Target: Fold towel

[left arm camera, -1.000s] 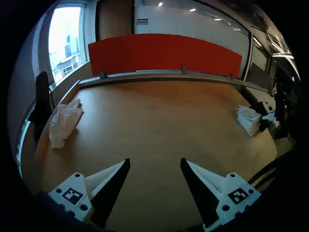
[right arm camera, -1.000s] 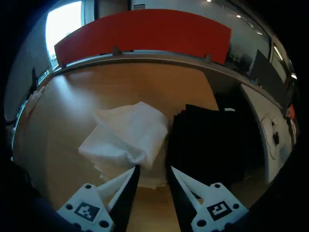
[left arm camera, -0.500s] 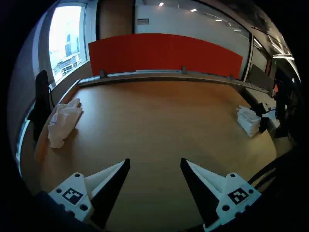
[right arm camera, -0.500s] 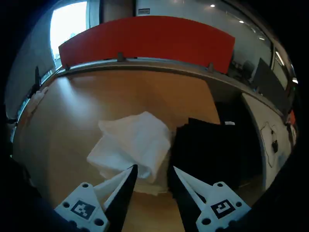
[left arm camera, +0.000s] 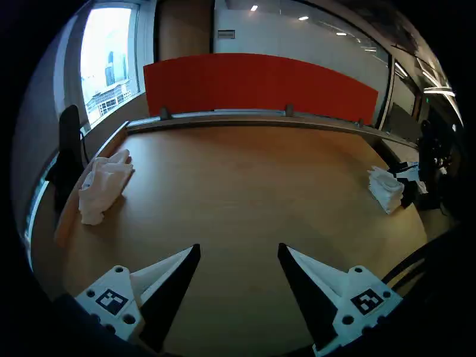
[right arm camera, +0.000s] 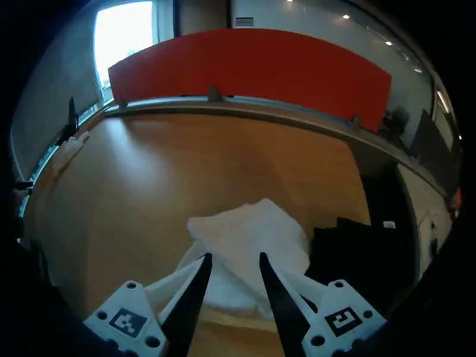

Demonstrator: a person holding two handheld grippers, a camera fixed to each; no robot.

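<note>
Over the desk (left arm camera: 238,178) the left gripper (left arm camera: 238,245) gapes; right gripper (right arm camera: 234,256), narrowly parted, hovers over towel (right arm camera: 256,226).

White towels (right arm camera: 257,233) on table (right arm camera: 149,178), right gripper (right arm camera: 234,257) parted

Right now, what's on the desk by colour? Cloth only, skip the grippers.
White: 2, the crumpled towel and the folded towel stack
Black: 1, the black stack beside the folded one
Total: 3
</note>
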